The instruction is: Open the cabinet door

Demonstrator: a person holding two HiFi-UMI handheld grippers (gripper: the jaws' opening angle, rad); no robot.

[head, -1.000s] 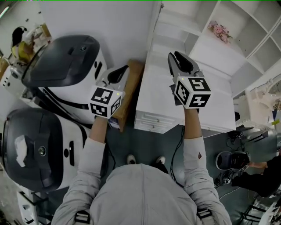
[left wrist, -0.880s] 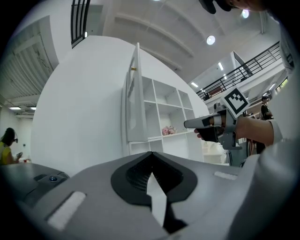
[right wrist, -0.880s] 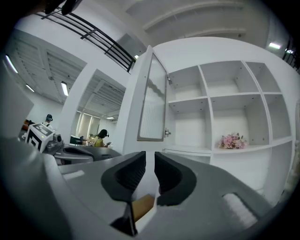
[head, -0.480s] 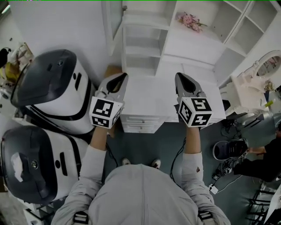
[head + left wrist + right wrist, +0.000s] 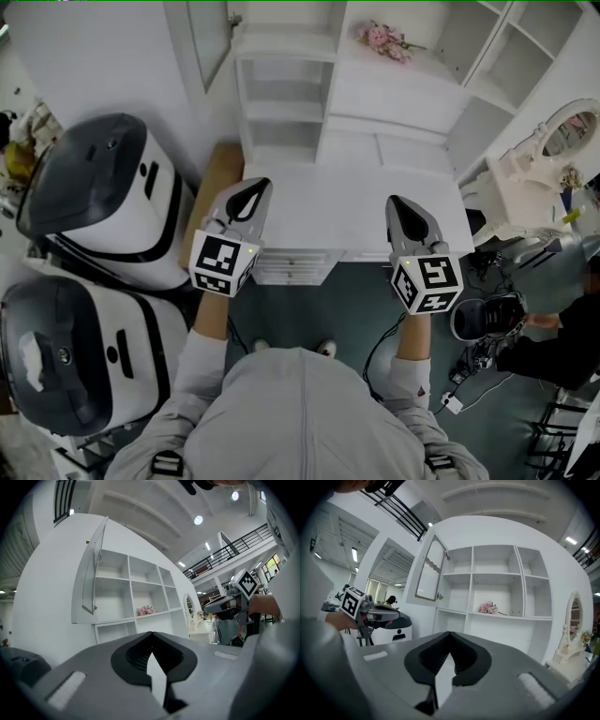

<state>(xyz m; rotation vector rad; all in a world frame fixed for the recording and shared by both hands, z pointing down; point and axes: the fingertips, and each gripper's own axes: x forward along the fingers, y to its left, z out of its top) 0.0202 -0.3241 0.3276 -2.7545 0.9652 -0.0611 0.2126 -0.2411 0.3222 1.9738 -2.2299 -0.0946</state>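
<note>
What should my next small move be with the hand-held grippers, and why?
Probably just lower both to rest. The cabinet door already stands swung open from the shelf unit, and the left hand-held gripper and right hand-held gripper are shut, empty and well back from it.

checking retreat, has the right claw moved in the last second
Yes, the right claw drew back toward the person: its cube, earlier over the white desk, now overhangs the front edge.

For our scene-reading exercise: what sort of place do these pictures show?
Probably a mock home corner inside a large hall: a white shelf cabinet with flowers, a balcony railing overhead, bulky white-and-black machines alongside.
</note>
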